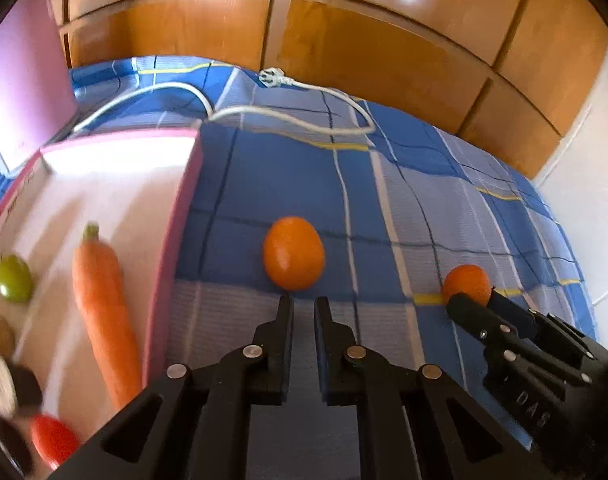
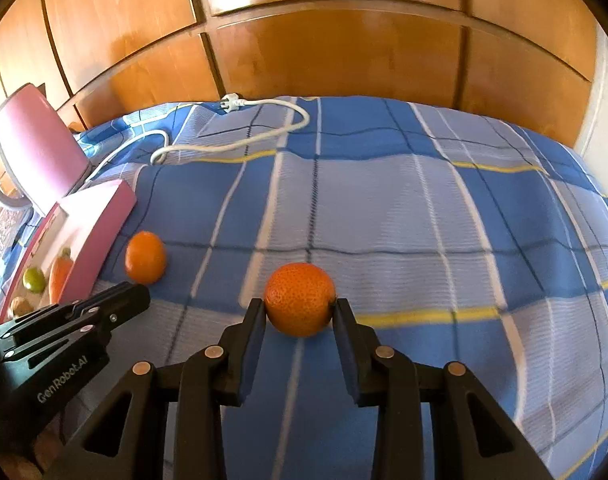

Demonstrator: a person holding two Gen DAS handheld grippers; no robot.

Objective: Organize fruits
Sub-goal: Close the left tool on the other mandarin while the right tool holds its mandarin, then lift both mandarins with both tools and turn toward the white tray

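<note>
A mandarin orange (image 2: 300,294) sits between the pads of my right gripper (image 2: 300,307), which is shut on it just over the blue checked bedspread (image 2: 423,208). The left wrist view shows the same gripper (image 1: 477,301) and its orange (image 1: 463,280) at the right. A second orange (image 1: 294,254) lies loose on the bedspread just beyond my left gripper (image 1: 303,302), which is shut and holds nothing. From the right wrist view, that orange (image 2: 145,257) sits beside the left gripper (image 2: 139,294). A pink box (image 1: 176,248) to the left holds a carrot (image 1: 104,312), a green fruit (image 1: 12,284) and a red fruit (image 1: 52,440).
The box's pink lid (image 2: 40,152) stands upright at the far left. A white cable with a plug (image 2: 232,102) loops across the bedspread behind the box. Wooden wardrobe doors (image 2: 343,52) close off the back. A white wall borders the far right.
</note>
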